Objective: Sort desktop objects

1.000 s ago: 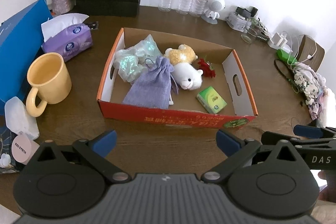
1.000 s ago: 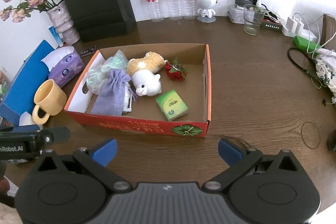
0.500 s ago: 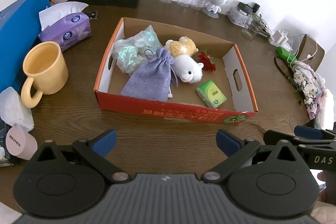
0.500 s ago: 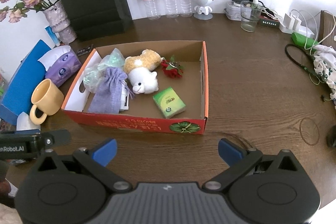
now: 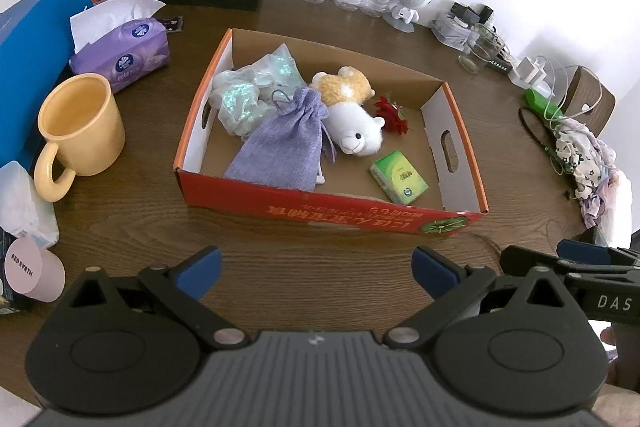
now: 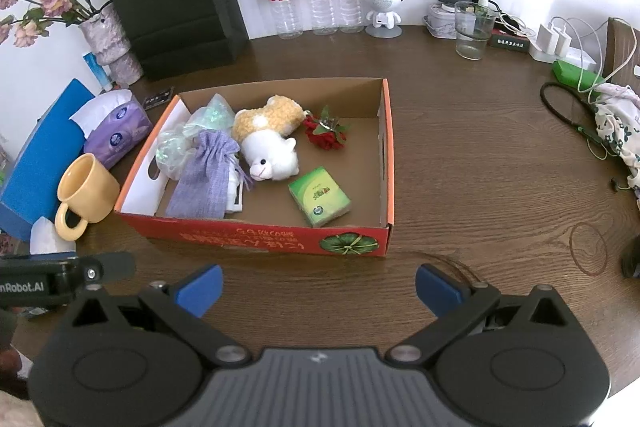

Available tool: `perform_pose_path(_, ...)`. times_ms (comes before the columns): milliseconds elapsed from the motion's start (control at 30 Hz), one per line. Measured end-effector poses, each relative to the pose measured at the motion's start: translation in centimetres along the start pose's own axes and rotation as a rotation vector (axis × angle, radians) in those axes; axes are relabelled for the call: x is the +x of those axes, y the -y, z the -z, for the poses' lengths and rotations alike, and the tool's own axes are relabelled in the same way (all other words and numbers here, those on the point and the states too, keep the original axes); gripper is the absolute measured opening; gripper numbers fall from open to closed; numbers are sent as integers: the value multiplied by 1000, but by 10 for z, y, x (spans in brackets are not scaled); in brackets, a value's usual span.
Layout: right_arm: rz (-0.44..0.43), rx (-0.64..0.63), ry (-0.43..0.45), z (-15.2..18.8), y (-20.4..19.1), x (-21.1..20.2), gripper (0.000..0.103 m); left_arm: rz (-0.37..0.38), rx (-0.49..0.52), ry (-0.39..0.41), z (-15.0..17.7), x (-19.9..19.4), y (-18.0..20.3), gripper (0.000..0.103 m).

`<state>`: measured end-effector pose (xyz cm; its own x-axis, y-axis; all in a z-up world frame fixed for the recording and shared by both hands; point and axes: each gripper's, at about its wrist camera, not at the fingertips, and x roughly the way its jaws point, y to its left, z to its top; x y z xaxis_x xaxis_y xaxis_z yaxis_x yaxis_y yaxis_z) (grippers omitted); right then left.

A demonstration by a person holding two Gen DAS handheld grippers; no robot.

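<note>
Both the left tool (image 5: 316,269) and the right tool (image 6: 318,285) hover spread and empty, the orange cardboard box (image 6: 256,237) just ahead.

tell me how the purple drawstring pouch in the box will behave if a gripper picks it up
The purple drawstring pouch is woven cloth lying flat and creased, so it will probably sag rather than stay stiff. It looks thin, so likely light. Its top leans on the plush alpaca, which may shift.

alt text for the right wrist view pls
An open right hand-held gripper hovers over a wooden table before a cardboard box holding a plush toy, purple pouch, green packet and red flower.
</note>
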<state>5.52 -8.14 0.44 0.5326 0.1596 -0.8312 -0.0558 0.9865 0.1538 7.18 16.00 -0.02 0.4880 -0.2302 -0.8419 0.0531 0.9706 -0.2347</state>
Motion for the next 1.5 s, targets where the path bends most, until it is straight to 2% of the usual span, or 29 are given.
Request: perform_pose_path(1500, -17, -3, -10, -4, 2, 6, 103, -19, 27, 4, -5, 2, 4, 103)
